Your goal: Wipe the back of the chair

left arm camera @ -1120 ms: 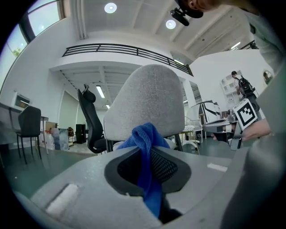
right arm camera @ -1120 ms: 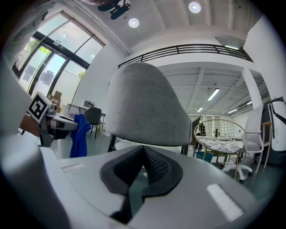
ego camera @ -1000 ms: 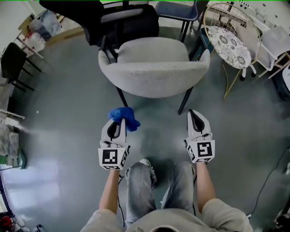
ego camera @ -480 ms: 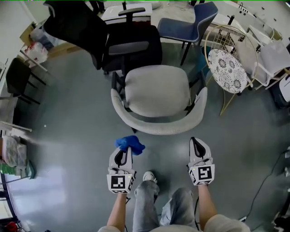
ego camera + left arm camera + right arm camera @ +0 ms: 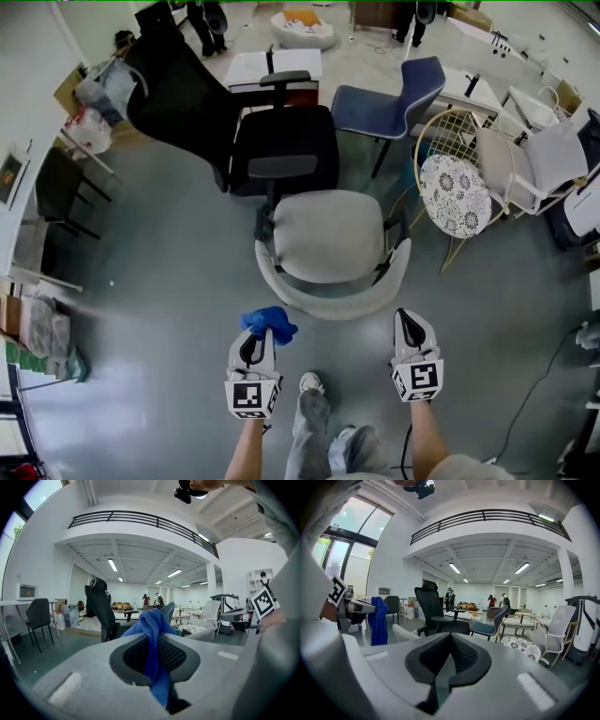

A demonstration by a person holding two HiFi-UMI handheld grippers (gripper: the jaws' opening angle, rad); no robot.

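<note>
A light grey tub chair (image 5: 330, 239) with a curved back (image 5: 328, 300) stands just ahead of me in the head view, its back turned my way. My left gripper (image 5: 255, 339) is shut on a blue cloth (image 5: 268, 323), which bunches out past its jaws a little short of the chair's back, at its left end. In the left gripper view the blue cloth (image 5: 152, 639) hangs pinched between the jaws. My right gripper (image 5: 409, 325) is shut with nothing in it, level with the left one, near the chair back's right end. The blue cloth (image 5: 378, 620) also shows at the left of the right gripper view.
A black office chair (image 5: 253, 122) stands behind the grey chair, a blue chair (image 5: 386, 98) to its right. A wire-frame chair with a patterned cushion (image 5: 454, 192) and white chairs (image 5: 548, 164) are at the right. Dark chairs (image 5: 56, 187) line the left wall. My legs (image 5: 323, 441) are below.
I have stepped back: the grey chair looks smaller and farther from both grippers, and more of the room shows. The left gripper still grips the cloth; both grippers keep their pose.
</note>
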